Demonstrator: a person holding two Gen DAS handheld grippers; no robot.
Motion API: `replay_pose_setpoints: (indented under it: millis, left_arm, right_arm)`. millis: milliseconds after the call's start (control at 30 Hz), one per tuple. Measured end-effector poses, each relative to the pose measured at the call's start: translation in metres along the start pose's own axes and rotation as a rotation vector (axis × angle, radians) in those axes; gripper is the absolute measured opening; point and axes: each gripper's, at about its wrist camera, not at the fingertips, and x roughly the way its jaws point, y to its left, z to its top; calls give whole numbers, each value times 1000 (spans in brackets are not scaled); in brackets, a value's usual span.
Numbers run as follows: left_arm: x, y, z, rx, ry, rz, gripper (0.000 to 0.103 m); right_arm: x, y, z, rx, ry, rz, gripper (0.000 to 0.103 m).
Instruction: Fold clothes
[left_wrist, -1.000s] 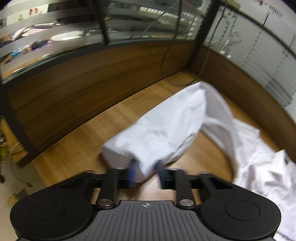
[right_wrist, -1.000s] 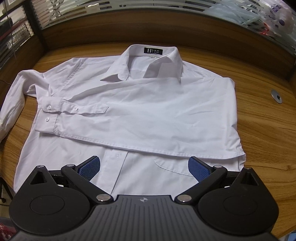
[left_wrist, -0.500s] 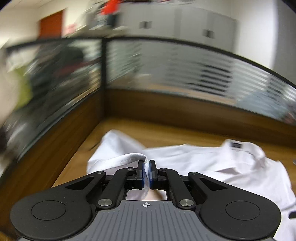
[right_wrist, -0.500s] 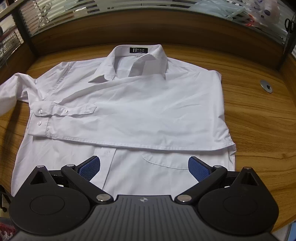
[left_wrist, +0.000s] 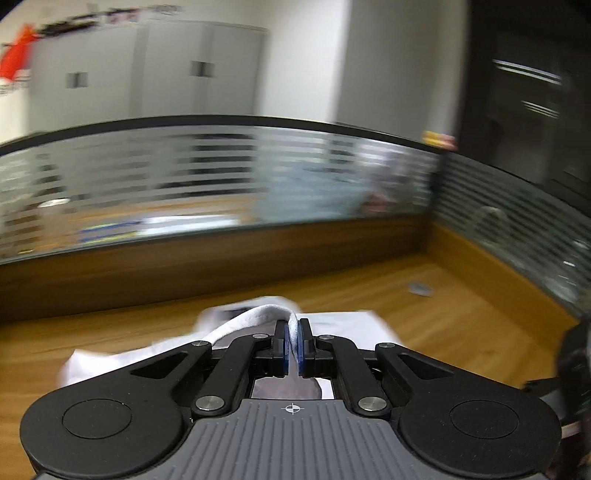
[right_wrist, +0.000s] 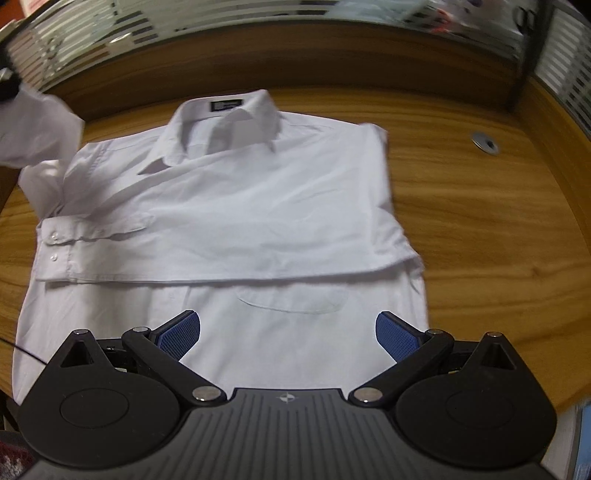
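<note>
The white long-sleeved cotton shirt (right_wrist: 236, 221) lay face up on the brown wood-grain desk (right_wrist: 480, 221), one sleeve folded across its chest. The left gripper (left_wrist: 293, 341) was clamped on a raised fold of its other sleeve (left_wrist: 251, 319). The right gripper (right_wrist: 288, 332) hung over the hem, jaws spread wide, holding nothing.
</note>
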Motion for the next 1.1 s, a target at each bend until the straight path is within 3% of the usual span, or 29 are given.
replay_pose_setpoints:
  millis: [100, 300, 433, 500, 600, 700, 1000, 1100]
  left_arm:
    - [25, -29, 8, 50, 41, -113, 7]
    - [65, -74, -7, 99, 173, -253, 10]
    - [62, -71, -24, 97, 207, -300, 27]
    - [57, -65, -28, 110, 213, -308, 45]
    - [50, -54, -34, 109, 227, -288, 50]
    - [39, -34, -49, 103, 251, -223, 55]
    - [26, 43, -104, 3, 364, 52, 58]
    - [23, 69, -117, -37, 380, 137, 58]
  right_arm:
    - [-4, -11, -8, 34, 1, -26, 102]
    - [-13, -33, -19, 108, -10, -63, 102]
    - [-15, -42, -24, 147, -18, -75, 102]
    - [-14, -45, -25, 164, -22, -72, 102]
    - [-9, -45, -26, 176, -23, -60, 102]
    - [-3, -43, -25, 172, -27, -41, 102]
    - [12, -36, -14, 157, -71, 11, 101]
    - [17, -33, -7, 128, -77, 16, 96]
